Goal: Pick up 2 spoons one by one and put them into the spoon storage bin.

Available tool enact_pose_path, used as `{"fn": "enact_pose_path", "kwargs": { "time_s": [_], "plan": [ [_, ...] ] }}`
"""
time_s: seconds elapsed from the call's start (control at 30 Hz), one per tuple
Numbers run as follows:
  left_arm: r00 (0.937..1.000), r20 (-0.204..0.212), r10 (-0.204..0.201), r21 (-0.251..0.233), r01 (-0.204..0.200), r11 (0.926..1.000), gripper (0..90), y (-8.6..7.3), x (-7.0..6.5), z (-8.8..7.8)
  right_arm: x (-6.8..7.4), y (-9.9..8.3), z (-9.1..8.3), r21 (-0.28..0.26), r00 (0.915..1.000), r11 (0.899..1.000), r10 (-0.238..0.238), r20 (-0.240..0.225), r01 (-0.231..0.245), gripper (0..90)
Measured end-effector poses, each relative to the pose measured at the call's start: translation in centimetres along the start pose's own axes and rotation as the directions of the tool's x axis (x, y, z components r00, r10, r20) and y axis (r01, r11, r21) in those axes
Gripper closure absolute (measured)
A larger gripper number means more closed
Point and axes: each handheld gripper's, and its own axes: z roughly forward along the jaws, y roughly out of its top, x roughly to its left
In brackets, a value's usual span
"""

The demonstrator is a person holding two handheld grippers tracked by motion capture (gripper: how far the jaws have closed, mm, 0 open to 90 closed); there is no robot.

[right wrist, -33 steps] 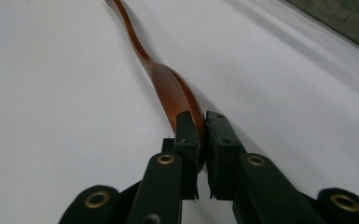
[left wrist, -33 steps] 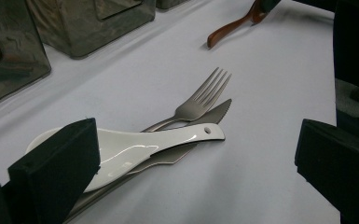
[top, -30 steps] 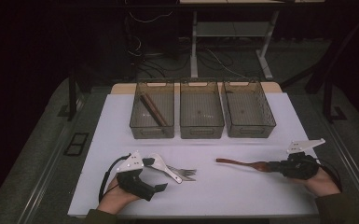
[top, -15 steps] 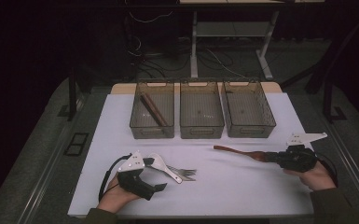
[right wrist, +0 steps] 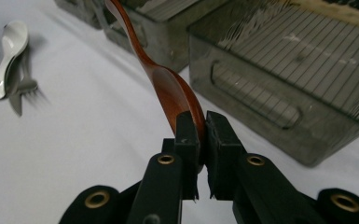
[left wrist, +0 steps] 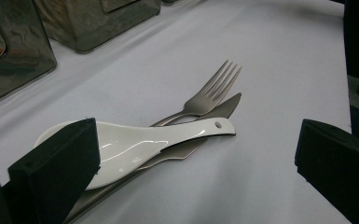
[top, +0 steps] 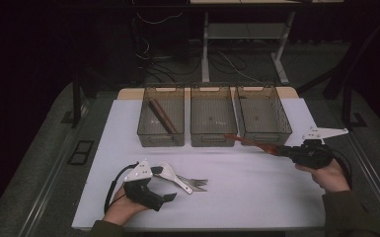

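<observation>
My right gripper (right wrist: 199,122) pinches the bowl of the wooden spoon (right wrist: 165,84) (handle stretching ahead, off the table, toward the bins (right wrist: 279,84)).

Ladle (left wrist: 135,147) atop fork (left wrist: 210,95), knife (left wrist: 217,112)

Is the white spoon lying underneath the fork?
No, in the left gripper view the white spoon lies on top, across the handles of the fork and knife.
</observation>
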Motion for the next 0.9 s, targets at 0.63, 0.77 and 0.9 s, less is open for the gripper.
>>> {"fn": "enact_pose_path", "kwargs": {
  "time_s": [0.63,0.77,0.9],
  "plan": [
    [1.0000,0.003,-0.004,-0.005,0.004,1.0000,0.0,0.0,-0.1,0.0,0.8,5.2,3.2,-0.060,0.9962,0.997,0.047,0.074,-0.043,83.4],
    [1.0000,0.005,-0.004,-0.006,0.004,1.0000,0.0,0.1,-0.1,-0.1,1.1,6.5,4.5,-0.049,0.9920,0.998,0.033,0.122,-0.028,83.3],
    [1.0000,0.006,-0.004,-0.007,0.004,1.0000,0.0,0.1,-0.1,-0.1,1.1,7.6,5.9,-0.055,0.9897,0.998,0.050,0.134,-0.043,83.3]
  ]
}}
